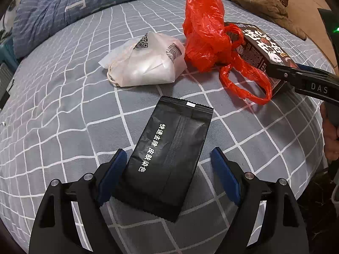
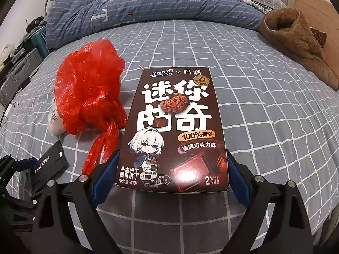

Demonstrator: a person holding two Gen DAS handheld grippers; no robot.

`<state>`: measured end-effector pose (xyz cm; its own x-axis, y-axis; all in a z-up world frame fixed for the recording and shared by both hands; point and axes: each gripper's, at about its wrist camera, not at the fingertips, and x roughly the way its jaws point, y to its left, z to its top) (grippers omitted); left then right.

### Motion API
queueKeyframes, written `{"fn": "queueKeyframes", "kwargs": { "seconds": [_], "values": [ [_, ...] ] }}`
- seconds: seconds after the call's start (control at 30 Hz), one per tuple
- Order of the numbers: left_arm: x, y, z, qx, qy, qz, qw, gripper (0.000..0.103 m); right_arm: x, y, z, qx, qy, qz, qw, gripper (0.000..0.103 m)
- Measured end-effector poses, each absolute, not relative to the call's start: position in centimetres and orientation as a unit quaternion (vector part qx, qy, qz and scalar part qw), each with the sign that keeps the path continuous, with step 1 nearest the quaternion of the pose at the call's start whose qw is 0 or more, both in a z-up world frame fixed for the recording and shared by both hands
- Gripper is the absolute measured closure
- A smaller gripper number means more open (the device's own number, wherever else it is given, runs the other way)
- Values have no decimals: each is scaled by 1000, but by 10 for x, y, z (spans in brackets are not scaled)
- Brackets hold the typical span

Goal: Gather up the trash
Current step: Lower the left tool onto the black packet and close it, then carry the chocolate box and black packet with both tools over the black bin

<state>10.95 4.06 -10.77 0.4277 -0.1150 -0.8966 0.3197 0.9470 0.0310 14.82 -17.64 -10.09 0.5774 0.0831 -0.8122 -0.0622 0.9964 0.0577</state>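
Observation:
A black sachet (image 1: 167, 156) with white print lies flat on the checked bed sheet (image 1: 63, 110). My left gripper (image 1: 167, 169) is open, its blue pads on either side of the sachet's near half, with a gap on the right side. A brown cookie box (image 2: 173, 131) lies on the sheet. My right gripper (image 2: 172, 169) is around its near end, both blue pads against the box's sides. The box also shows in the left wrist view (image 1: 262, 50). A crumpled red plastic bag (image 1: 207, 31) lies left of the box. A white drawstring pouch (image 1: 146, 61) lies beside the bag.
A blue quilt (image 2: 131, 14) is bunched along the far side of the bed. A brown fleece garment (image 2: 296, 42) lies at the far right. Suitcases and clutter (image 2: 19, 63) stand beyond the bed's left edge.

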Motion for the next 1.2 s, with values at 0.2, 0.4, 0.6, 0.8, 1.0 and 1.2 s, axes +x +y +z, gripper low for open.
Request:
{"fn": "queueKeyframes", "kwargs": {
  "seconds": [0.2, 0.4, 0.6, 0.8, 1.0, 1.2],
  "values": [
    [116, 48, -110, 85, 523, -129, 838, 41, 148, -177, -103, 10, 458, 43, 888, 15],
    [115, 49, -110, 81, 523, -129, 839, 51, 148, -176, -104, 6, 457, 42, 888, 15],
    [113, 52, -109, 74, 525, -124, 839, 61, 148, -176, -105, 6, 457, 42, 888, 15],
    [112, 47, -107, 71, 517, -122, 844, 74, 148, -176, -106, 8, 454, 43, 890, 15],
    [111, 43, -98, 66, 507, -99, 854, 77, 141, -176, -99, 5, 440, 42, 897, 15],
    [103, 40, -89, 60, 498, -83, 861, 77, 127, -180, -87, 4, 429, 41, 903, 15]
  ]
}}
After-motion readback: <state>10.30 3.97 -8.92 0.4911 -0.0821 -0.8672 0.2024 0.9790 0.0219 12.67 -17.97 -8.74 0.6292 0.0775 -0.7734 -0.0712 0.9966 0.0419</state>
